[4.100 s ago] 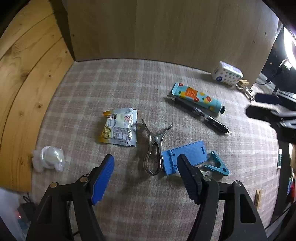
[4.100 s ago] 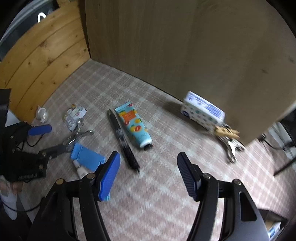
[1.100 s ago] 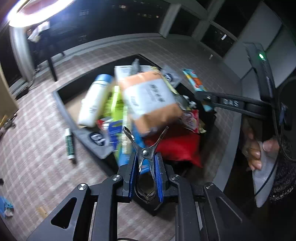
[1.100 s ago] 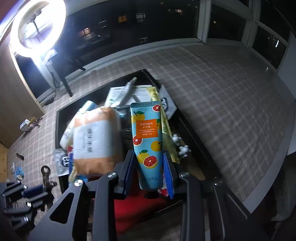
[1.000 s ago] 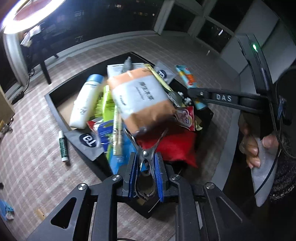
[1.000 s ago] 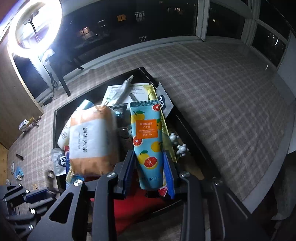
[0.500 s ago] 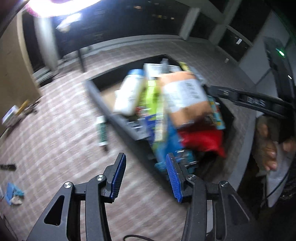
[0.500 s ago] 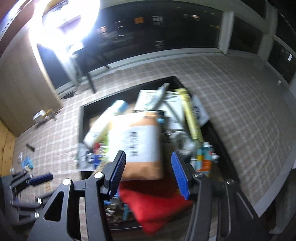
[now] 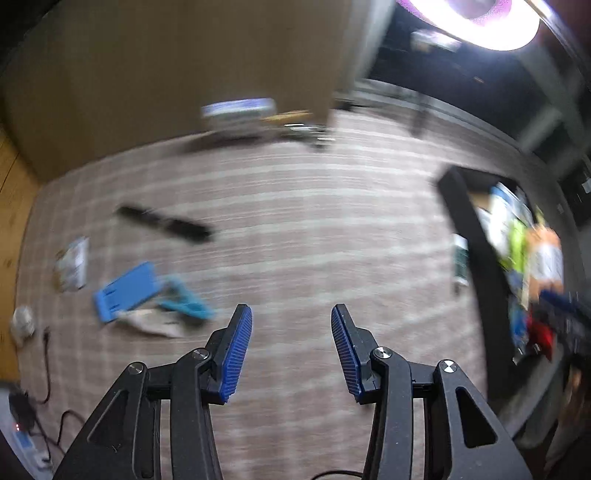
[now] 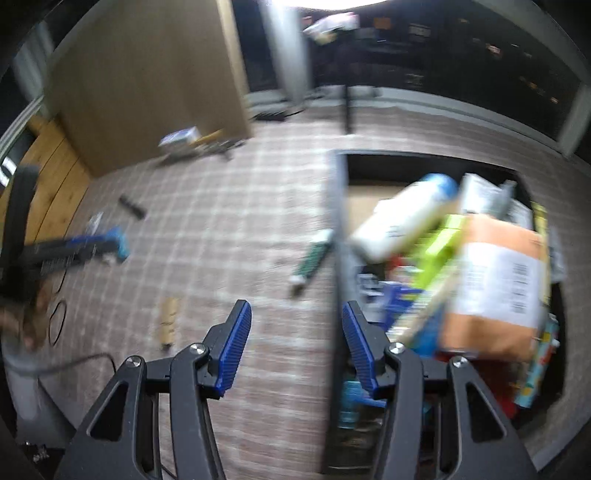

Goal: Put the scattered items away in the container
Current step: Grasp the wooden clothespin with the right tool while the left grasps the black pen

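left gripper [image 9: 291, 343] fingers apart, empty | right gripper [image 10: 295, 349] likewise, beside container [image 10: 338, 221]

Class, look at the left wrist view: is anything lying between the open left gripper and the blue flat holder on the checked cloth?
Nothing visible does. The left gripper is open and empty, and only bare checked cloth lies between it and the blue flat holder. A teal clip lies against the holder's near right side.

Plaid cloth [image 9: 295, 229] covers the table, pinkish-beige check, blurred in both views. A tan wood panel [image 9: 177, 74] stands upright at the far edge, with a bright ring light [image 9: 480, 22] glaring above right. Black cable [image 9: 48, 387] curls at the left edge beside a power strip [image 9: 26, 443].
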